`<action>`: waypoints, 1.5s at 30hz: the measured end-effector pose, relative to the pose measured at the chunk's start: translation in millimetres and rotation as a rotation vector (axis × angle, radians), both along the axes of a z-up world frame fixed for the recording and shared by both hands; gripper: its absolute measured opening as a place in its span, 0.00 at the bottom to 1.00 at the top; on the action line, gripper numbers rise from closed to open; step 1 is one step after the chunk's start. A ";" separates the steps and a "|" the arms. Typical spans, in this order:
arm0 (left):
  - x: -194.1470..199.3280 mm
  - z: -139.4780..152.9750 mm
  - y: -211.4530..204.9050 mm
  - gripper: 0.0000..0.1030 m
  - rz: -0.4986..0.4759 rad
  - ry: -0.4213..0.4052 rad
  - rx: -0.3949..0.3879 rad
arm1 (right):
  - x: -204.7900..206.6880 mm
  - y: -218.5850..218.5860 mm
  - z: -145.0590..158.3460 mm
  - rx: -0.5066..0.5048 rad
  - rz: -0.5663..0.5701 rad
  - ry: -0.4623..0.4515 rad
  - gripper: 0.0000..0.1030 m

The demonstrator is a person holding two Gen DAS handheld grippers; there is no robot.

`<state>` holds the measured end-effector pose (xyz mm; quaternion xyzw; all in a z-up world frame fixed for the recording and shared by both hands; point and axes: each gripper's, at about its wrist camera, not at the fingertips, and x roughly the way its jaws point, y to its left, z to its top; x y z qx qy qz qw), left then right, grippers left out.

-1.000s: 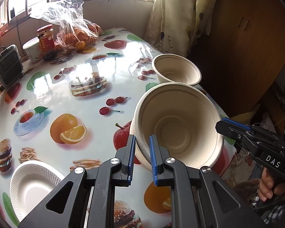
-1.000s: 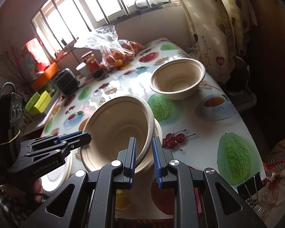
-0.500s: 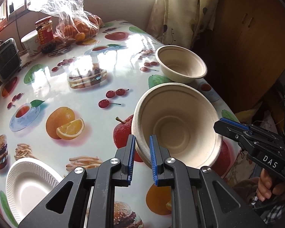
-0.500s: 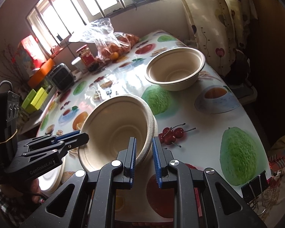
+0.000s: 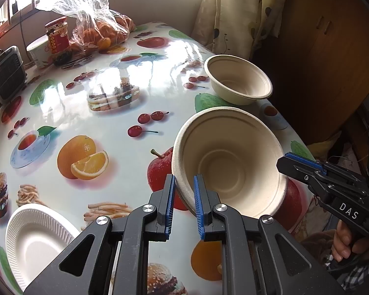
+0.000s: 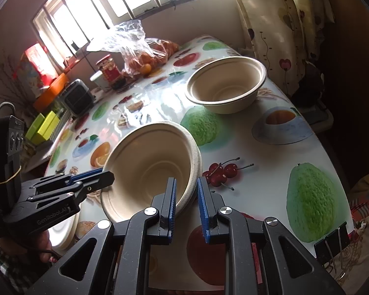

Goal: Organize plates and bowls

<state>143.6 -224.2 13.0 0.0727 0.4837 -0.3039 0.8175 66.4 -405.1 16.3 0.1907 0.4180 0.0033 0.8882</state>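
While both tongs, left tongs [image 5: 183, 204] and right tongs [image 6: 186, 204], pinch opposite rims of the tilted bowl [image 5: 230, 164] above the counter [image 5: 110, 103], stacking looks barely started: second bowl [image 5: 238, 82] waits at 1 o'clock, white plate [image 5: 34, 243] at 8.

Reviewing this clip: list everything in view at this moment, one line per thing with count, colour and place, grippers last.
beige paper-pulp bowl: 1, held tilted above near table edge
second beige pulp bowl: 1, upright, far right of table
white fluted paper plate: 1, near-left edge
fruit-print glossy tablecloth: 1, covers table
clear plastic bag of oranges: 1, far end
red-labelled jar: 1, beside bag
small grey fan heater: 1, far left
left gripper: black, blue pads, clamps bowl rim
right gripper: black, blue pads, clamps opposite rim
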 end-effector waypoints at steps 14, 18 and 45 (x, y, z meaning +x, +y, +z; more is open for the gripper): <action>0.2 0.6 0.4 0.17 -0.002 0.002 -0.003 | 0.3 -1.5 -1.5 0.007 -0.002 0.002 0.19; -0.4 1.1 0.5 0.17 -0.001 0.003 -0.005 | -1.1 -0.2 -0.7 0.011 -0.001 0.000 0.22; 28.7 39.7 -24.5 0.32 -0.046 -0.068 -0.052 | 11.1 -32.4 23.1 0.012 -0.062 -0.056 0.41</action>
